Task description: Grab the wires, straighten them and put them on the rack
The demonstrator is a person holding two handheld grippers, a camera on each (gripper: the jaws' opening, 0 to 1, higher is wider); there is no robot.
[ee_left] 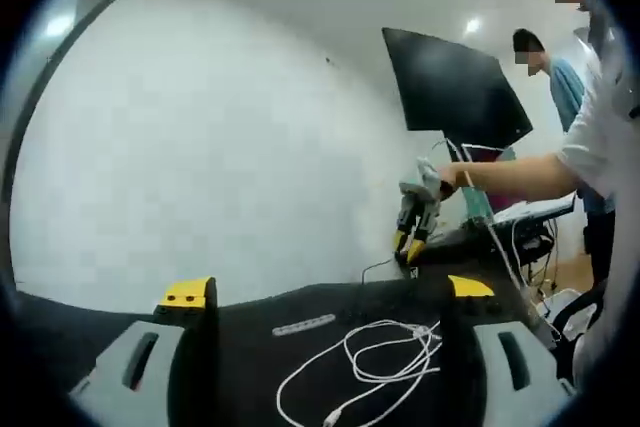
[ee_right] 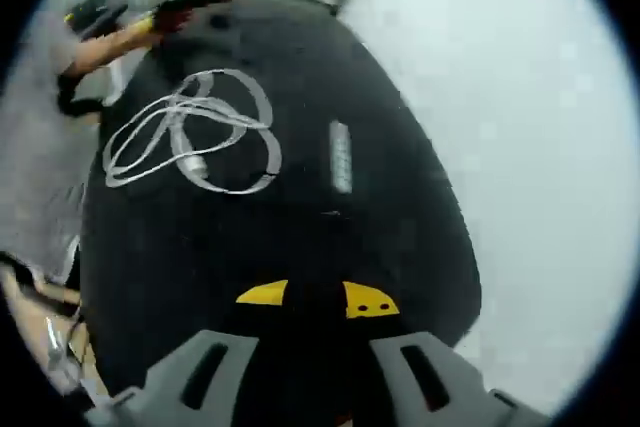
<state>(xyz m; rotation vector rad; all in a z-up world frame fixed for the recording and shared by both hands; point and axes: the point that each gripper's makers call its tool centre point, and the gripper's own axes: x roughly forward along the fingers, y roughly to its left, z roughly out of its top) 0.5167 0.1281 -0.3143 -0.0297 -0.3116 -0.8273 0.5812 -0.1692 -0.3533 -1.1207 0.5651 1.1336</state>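
Approach step, wire not yet grabbed: left gripper (ee_left: pixel 330 302) fingers spread wide, right gripper (ee_right: pixel 315 299) fingers nearly closed on nothing, white wire (ee_right: pixel 190 132) tangled on black counter (ee_right: pixel 300 237); next, reach and pinch a loop.

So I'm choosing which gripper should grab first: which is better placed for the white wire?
Left, probably. In the left gripper view its open gripper faces the white wire lying loose on the black table, just ahead. The right gripper, jaws nearly together, looks at it across the table.
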